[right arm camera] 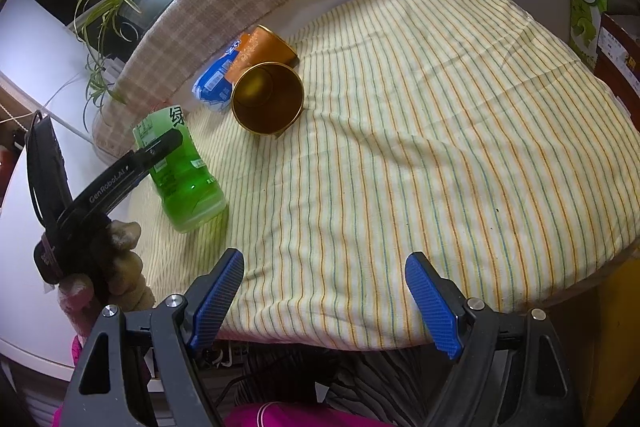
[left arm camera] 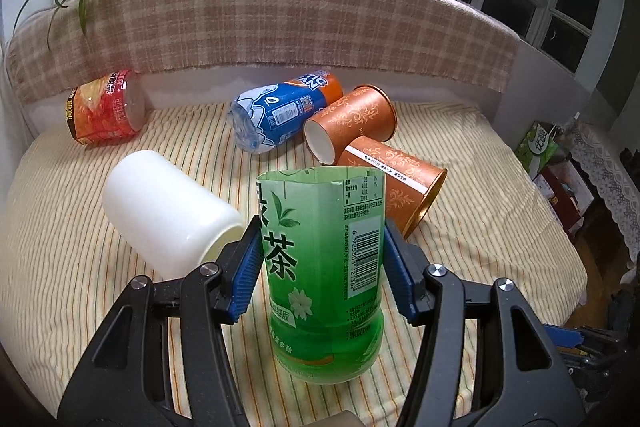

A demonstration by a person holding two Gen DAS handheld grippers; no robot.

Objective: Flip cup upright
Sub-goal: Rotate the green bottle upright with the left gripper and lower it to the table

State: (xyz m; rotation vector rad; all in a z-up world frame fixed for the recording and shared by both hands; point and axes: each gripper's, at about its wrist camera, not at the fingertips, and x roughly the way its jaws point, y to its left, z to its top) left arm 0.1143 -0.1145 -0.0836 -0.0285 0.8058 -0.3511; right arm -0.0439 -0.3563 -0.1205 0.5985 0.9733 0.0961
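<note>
A green cut-bottle cup [left arm camera: 324, 267] stands upright on the striped cloth [left arm camera: 480, 227], open end up. My left gripper [left arm camera: 322, 267] is shut on the green cup, blue pads on both of its sides. In the right wrist view the green cup [right arm camera: 184, 171] stands at the left with the left gripper's finger across it. My right gripper [right arm camera: 324, 303] is open and empty above the cloth's near edge [right arm camera: 360, 331].
Lying on their sides: a white cup [left arm camera: 168, 211], a red cup [left arm camera: 106, 109], a blue bottle cup [left arm camera: 280, 115], two orange paper cups [left arm camera: 352, 123] [left arm camera: 396, 183]. A plaid-covered backrest [left arm camera: 260, 19] stands behind. Boxes [left arm camera: 560, 179] are at the right.
</note>
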